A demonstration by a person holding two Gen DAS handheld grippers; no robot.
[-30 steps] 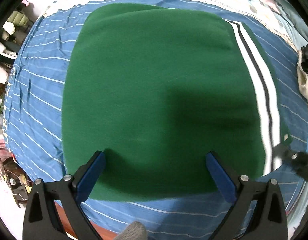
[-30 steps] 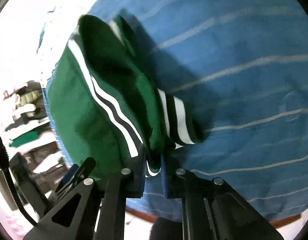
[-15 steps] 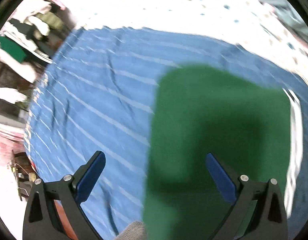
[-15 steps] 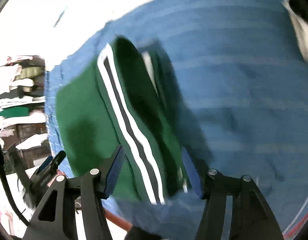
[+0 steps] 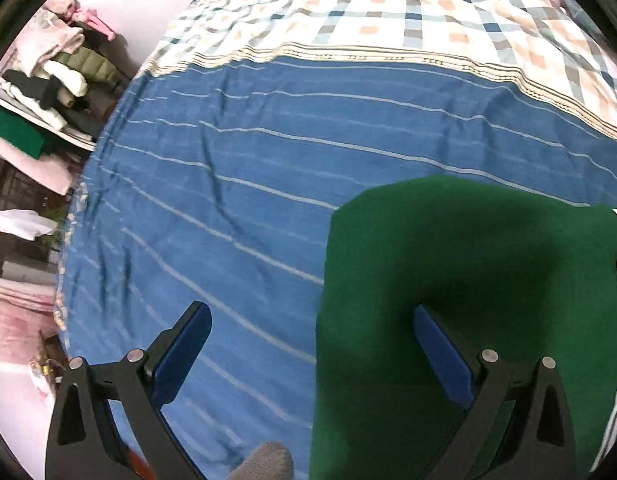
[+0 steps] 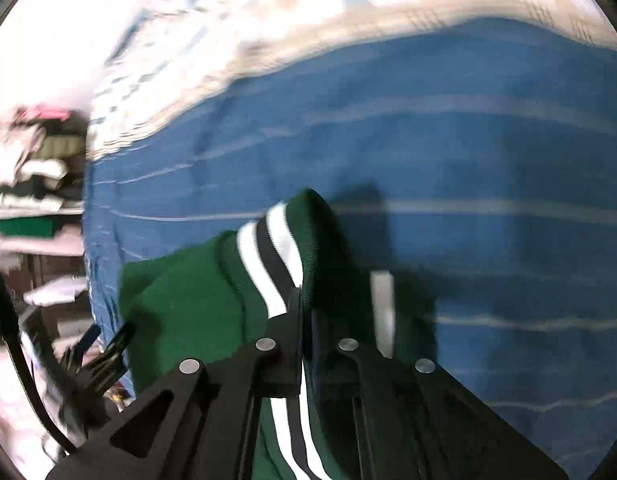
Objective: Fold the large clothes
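Left wrist view: a green garment (image 5: 468, 300) with white and black stripes along its right edge is seen lying on a blue striped bed sheet (image 5: 248, 168), at the near right of the bed, with a checked blanket (image 5: 408, 12) beyond it at the far side. The cloth is judged to be soft, thick and limp, with some weight for a garment; it will sag and slide out of shape when lifted by one point, but is neither slippery nor fragile. It is best taken at the striped hem or at a corner, where the layers are doubled and a firm pinch can be had, with a second hold well apart on the same edge.

The left tongs (image 5: 308, 354) are spread wide and hold nothing; the right blue pad is over the green cloth, the left pad over the bare sheet, and contact with either cannot be told.

In the right wrist view, which is blurred, the right tongs (image 6: 304, 320) have just been closing and are now pinched tight on the striped edge (image 6: 268, 256) of the garment, which stands up in a ridge in front of them.
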